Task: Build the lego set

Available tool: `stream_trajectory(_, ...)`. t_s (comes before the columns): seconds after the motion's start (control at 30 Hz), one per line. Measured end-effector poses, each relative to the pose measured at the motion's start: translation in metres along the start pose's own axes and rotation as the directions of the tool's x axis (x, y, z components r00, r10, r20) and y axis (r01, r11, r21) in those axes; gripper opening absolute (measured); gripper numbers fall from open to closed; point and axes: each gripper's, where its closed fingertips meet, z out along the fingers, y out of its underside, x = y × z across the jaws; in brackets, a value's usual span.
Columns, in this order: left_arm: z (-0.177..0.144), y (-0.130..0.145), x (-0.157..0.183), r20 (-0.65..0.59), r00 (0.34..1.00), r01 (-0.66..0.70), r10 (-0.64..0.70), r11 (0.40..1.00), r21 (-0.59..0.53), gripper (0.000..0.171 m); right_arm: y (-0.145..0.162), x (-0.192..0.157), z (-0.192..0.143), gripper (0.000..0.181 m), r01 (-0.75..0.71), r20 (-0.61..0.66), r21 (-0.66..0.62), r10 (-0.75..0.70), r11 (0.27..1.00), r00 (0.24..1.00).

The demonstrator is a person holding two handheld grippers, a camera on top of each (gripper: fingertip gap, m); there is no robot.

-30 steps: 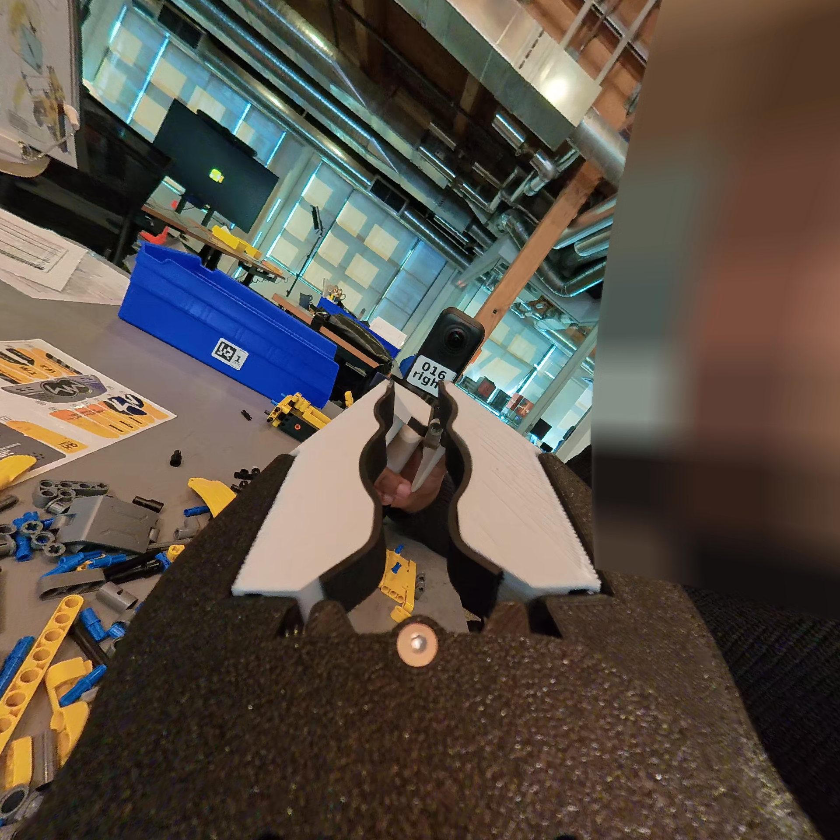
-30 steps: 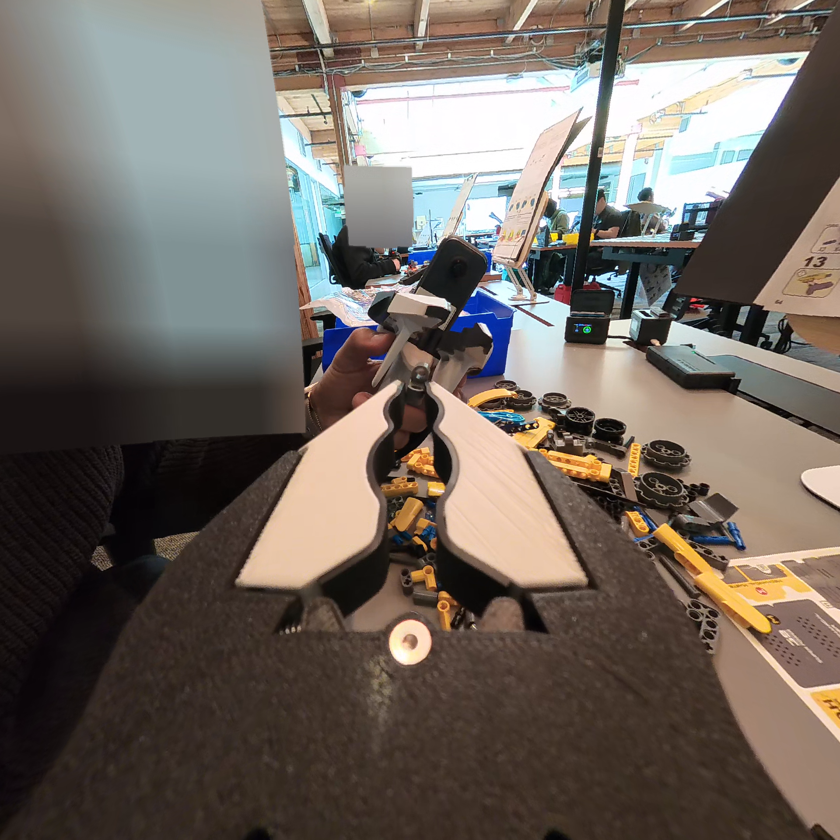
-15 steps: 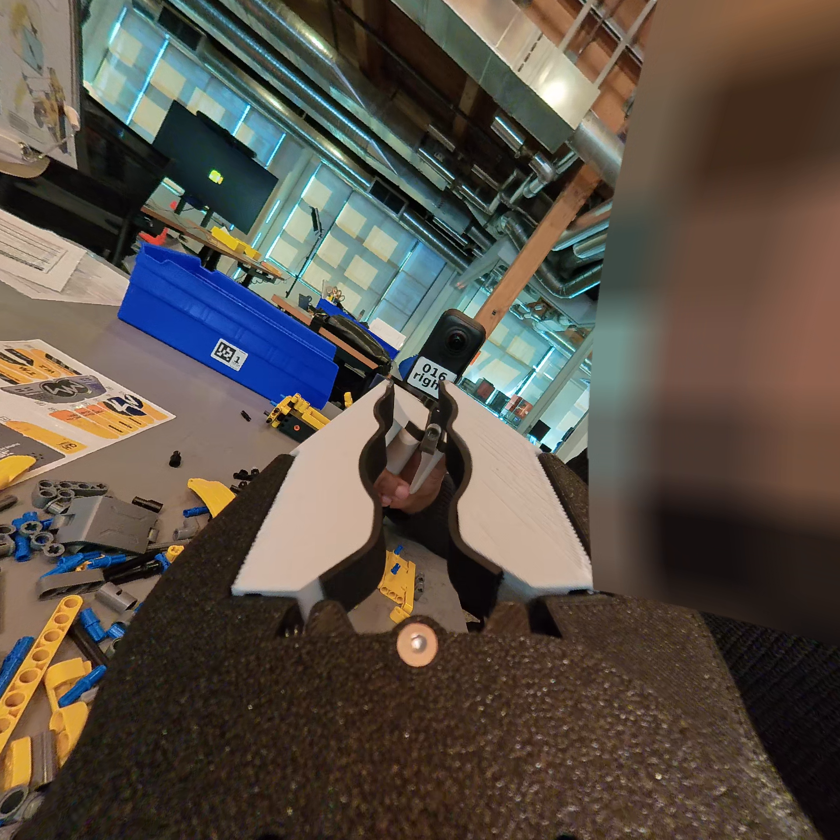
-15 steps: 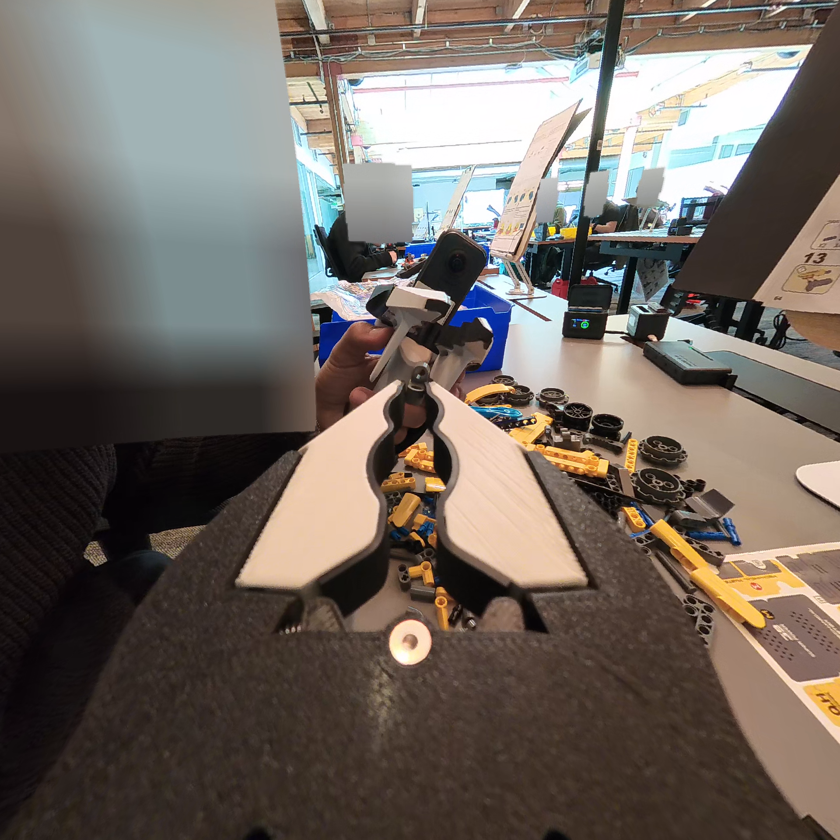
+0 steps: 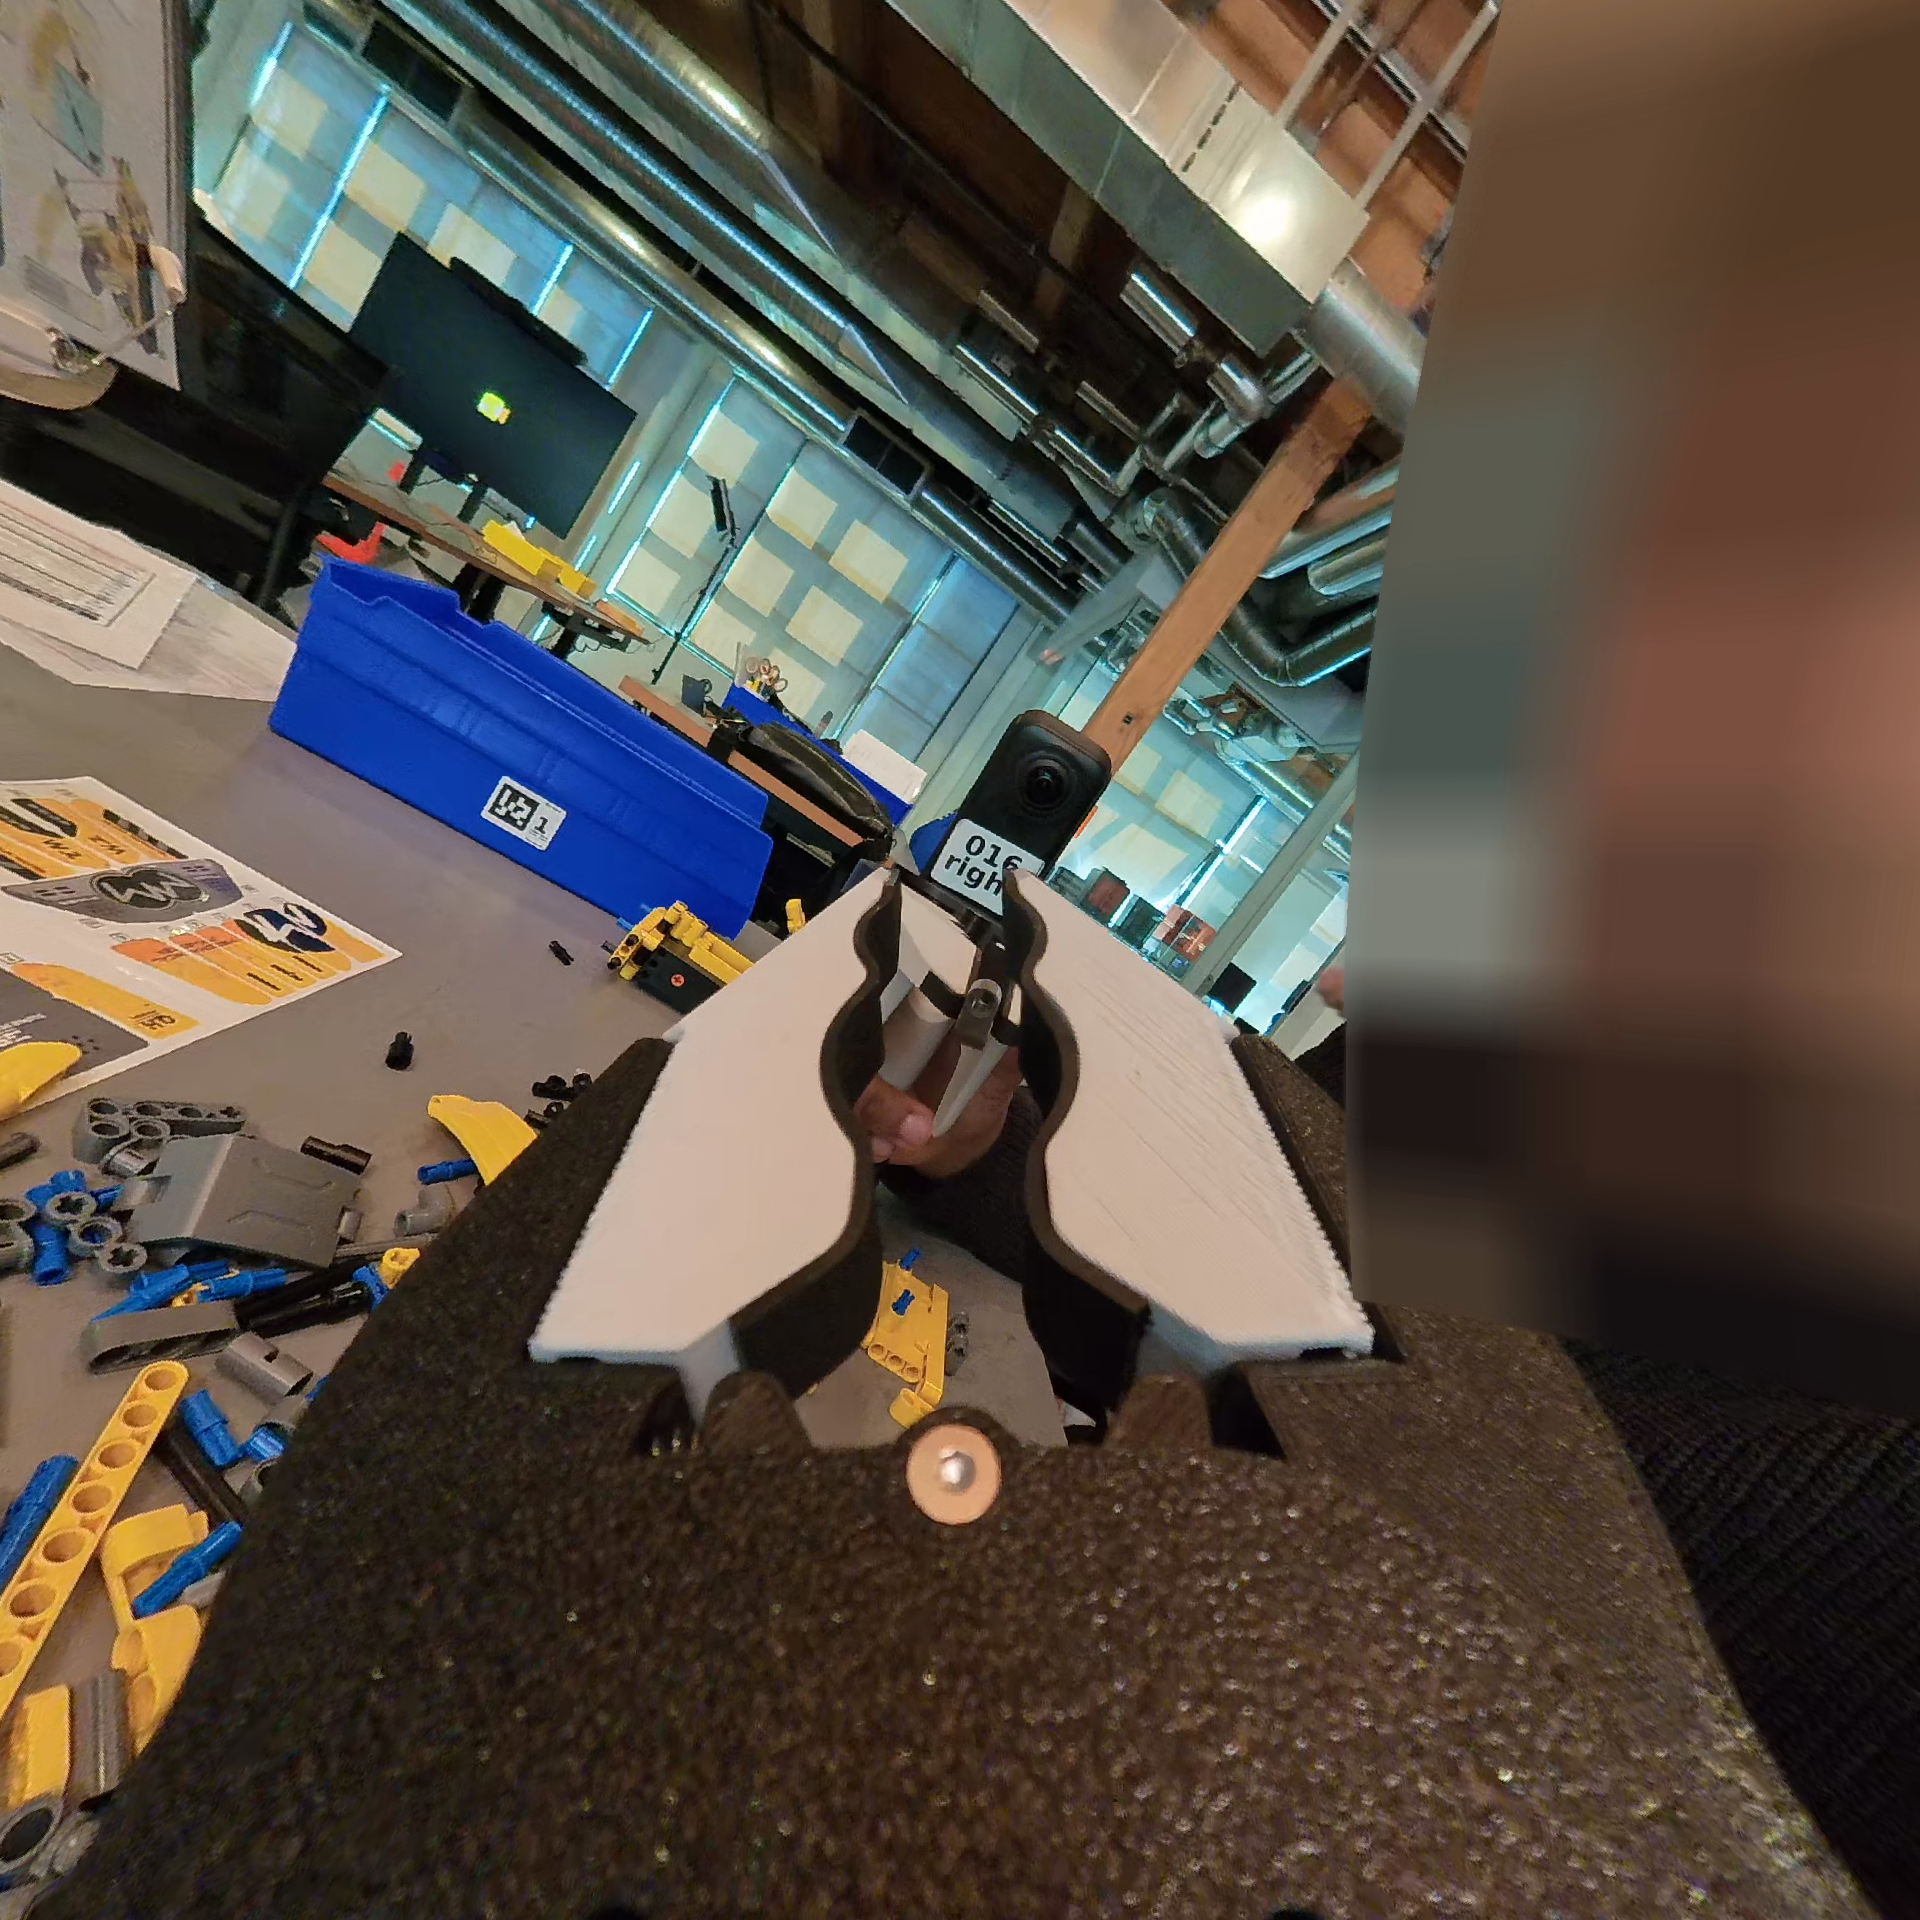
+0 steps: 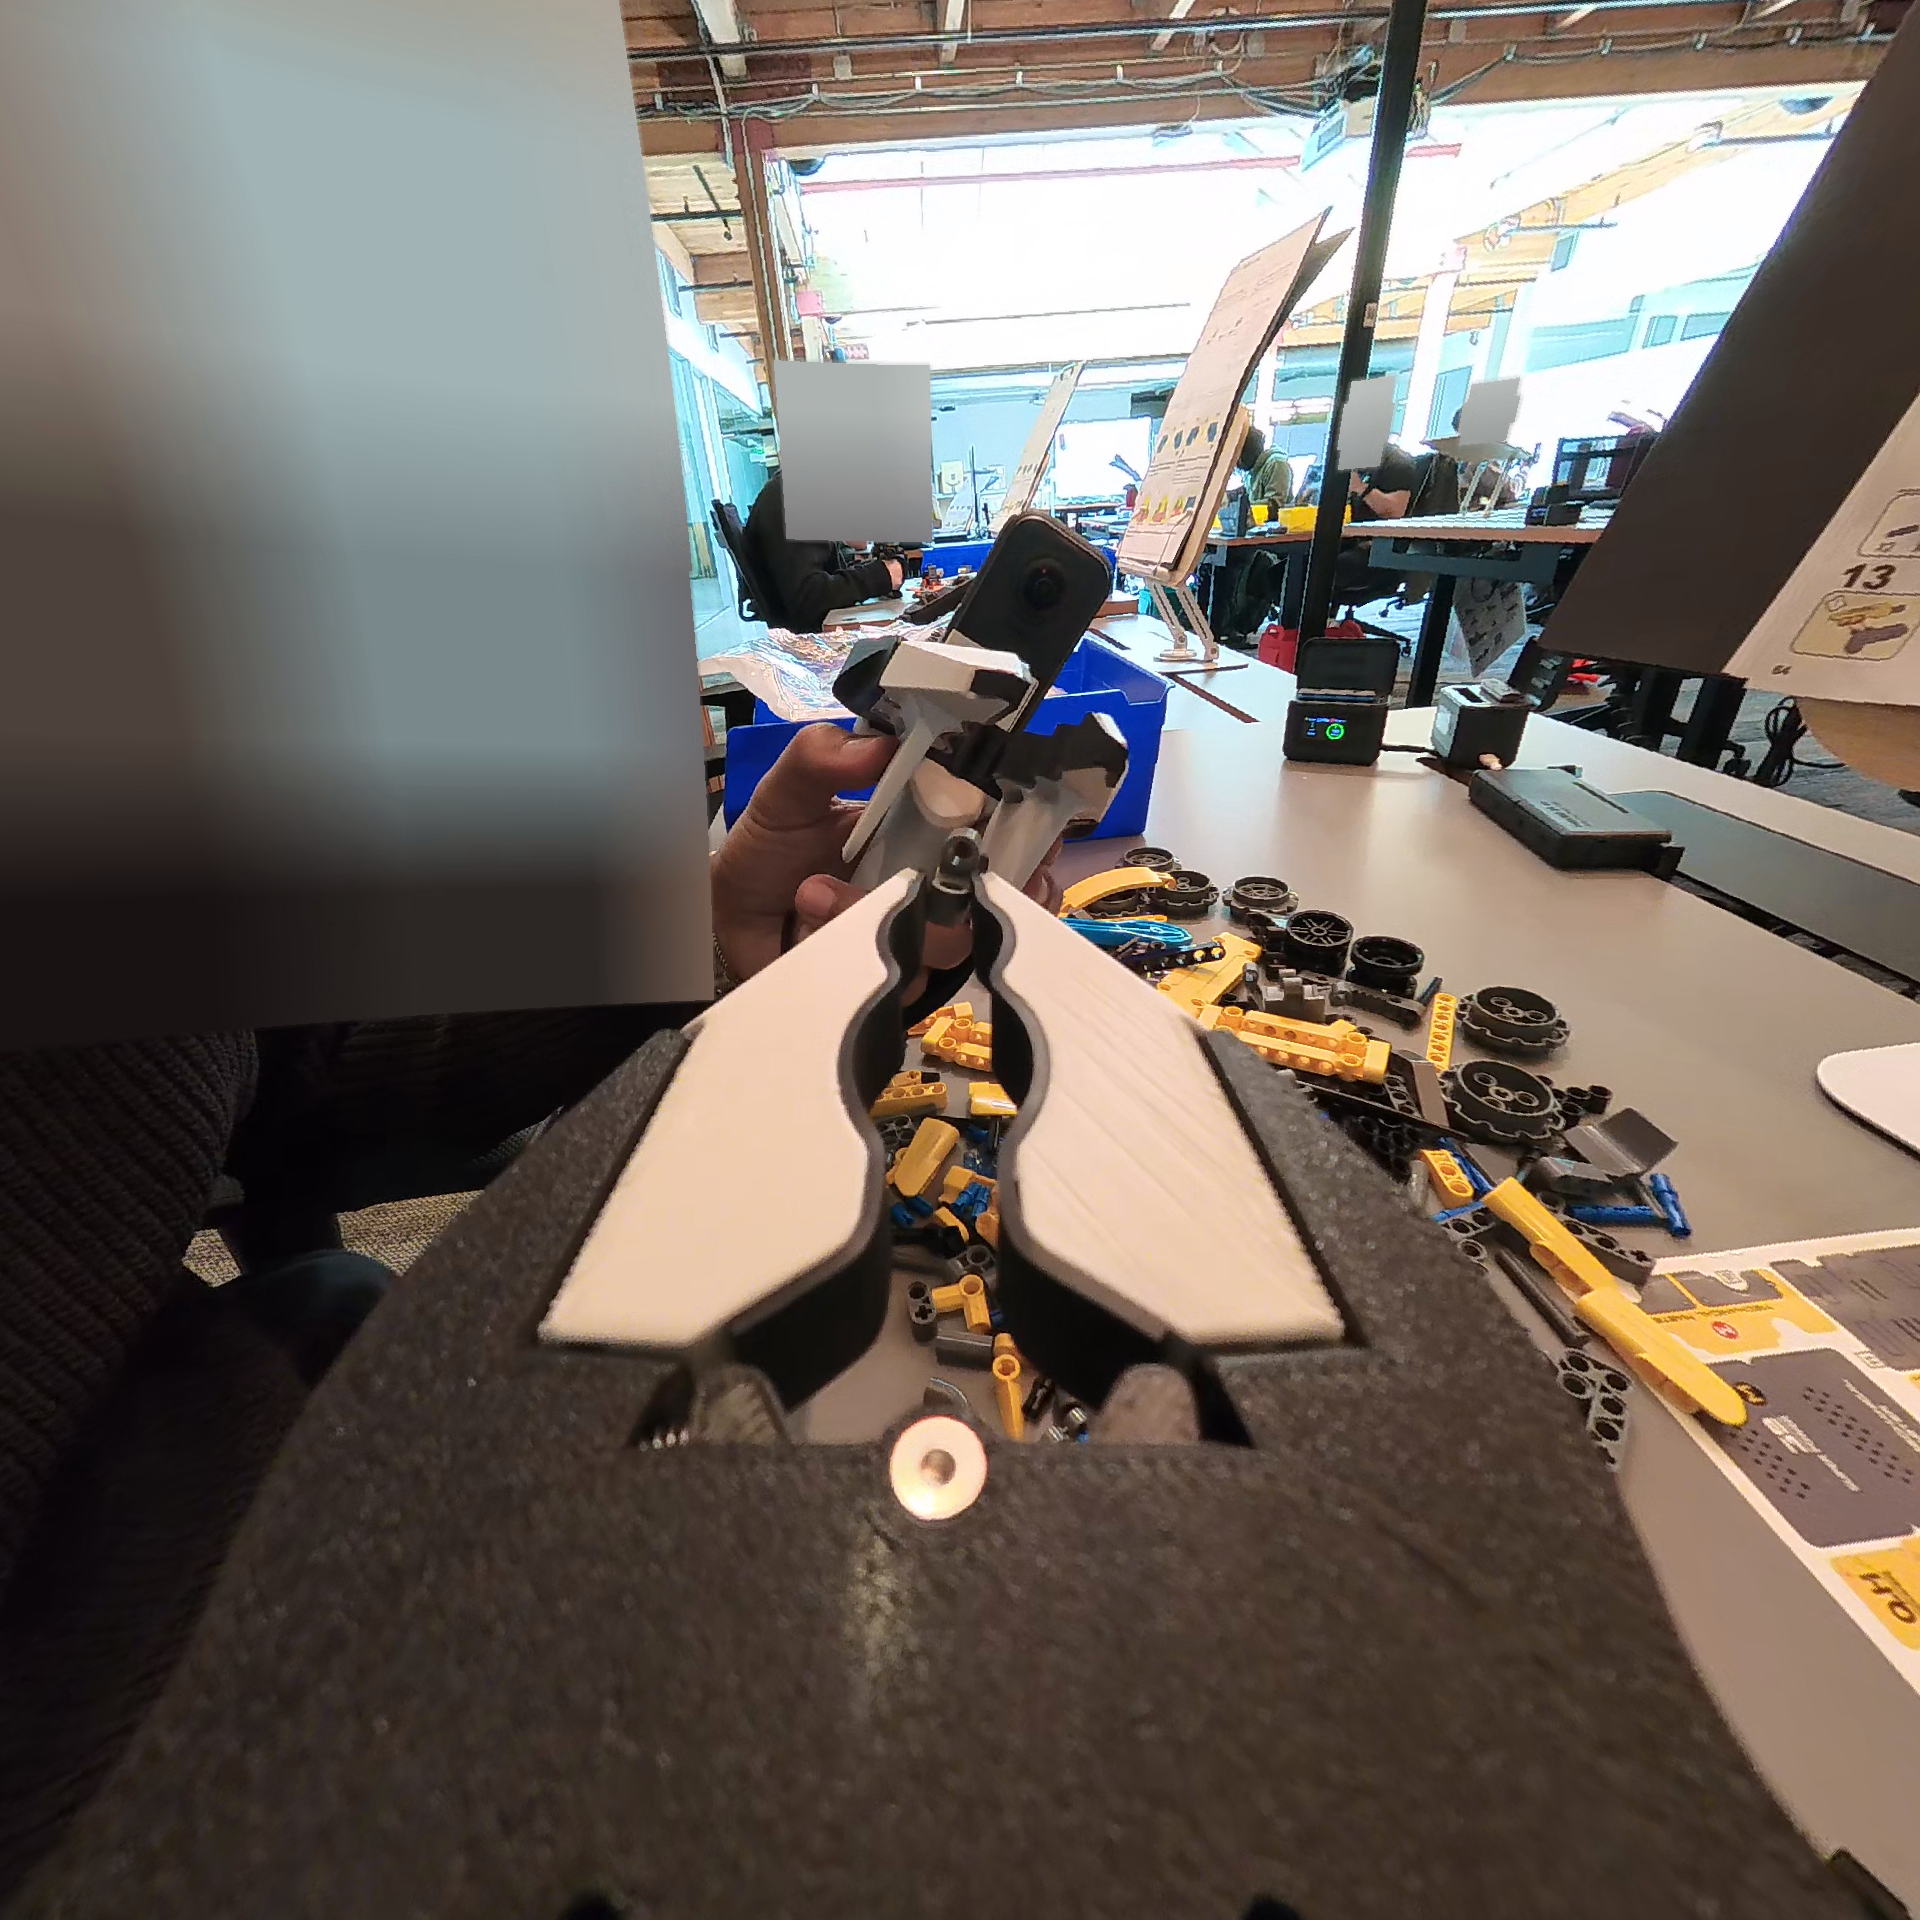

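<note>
My right gripper [image 6: 948, 888] is shut on a small grey connector piece [image 6: 954, 868] that sticks up out of its tips. It is held in the air above the table edge. My left gripper [image 5: 954, 894] faces it, tips a narrow gap apart with nothing seen between them. In the left wrist view the right gripper [image 5: 961, 1039] shows through that gap with the grey piece [image 5: 977, 1010] at its tips. In the right wrist view the left gripper [image 6: 966, 790] hangs just beyond the grey piece, held by a hand [image 6: 790, 831].
Loose yellow, blue and grey building pieces [image 6: 1299, 1029] and black wheels [image 6: 1507, 1023] lie on the grey table [image 6: 1403, 831]. More pieces [image 5: 156, 1247] lie at left. A blue bin [image 5: 499, 748] stands behind. Printed instruction sheets [image 5: 156, 935] [image 6: 1818, 1382] lie flat.
Hardly anything. Both grippers stay facing each other in the air, and the right one keeps its hold on the grey piece.
</note>
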Motion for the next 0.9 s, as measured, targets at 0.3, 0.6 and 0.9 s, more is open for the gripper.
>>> stream_trajectory(0.3,-0.0003,-0.0005,-0.0002,0.000,1.000,0.001,-0.001,1.000,0.002,0.019,0.0017,-0.0003,0.0016,0.008,-0.005,-0.003,-0.001,0.005,1.000,1.000)
stream_trajectory(0.6,-0.0004,-0.0008,-0.0002,0.000,1.000,0.002,-0.002,1.000,0.004,0.019,0.0035,0.0009,0.0024,0.008,-0.011,-0.008,-0.006,0.011,1.000,1.000)
stream_trajectory(0.9,-0.0006,-0.0010,-0.0003,-0.001,1.000,0.003,-0.003,1.000,0.005,0.019,0.0039,0.0035,0.0022,0.008,-0.025,-0.010,-0.004,0.025,1.000,1.000)
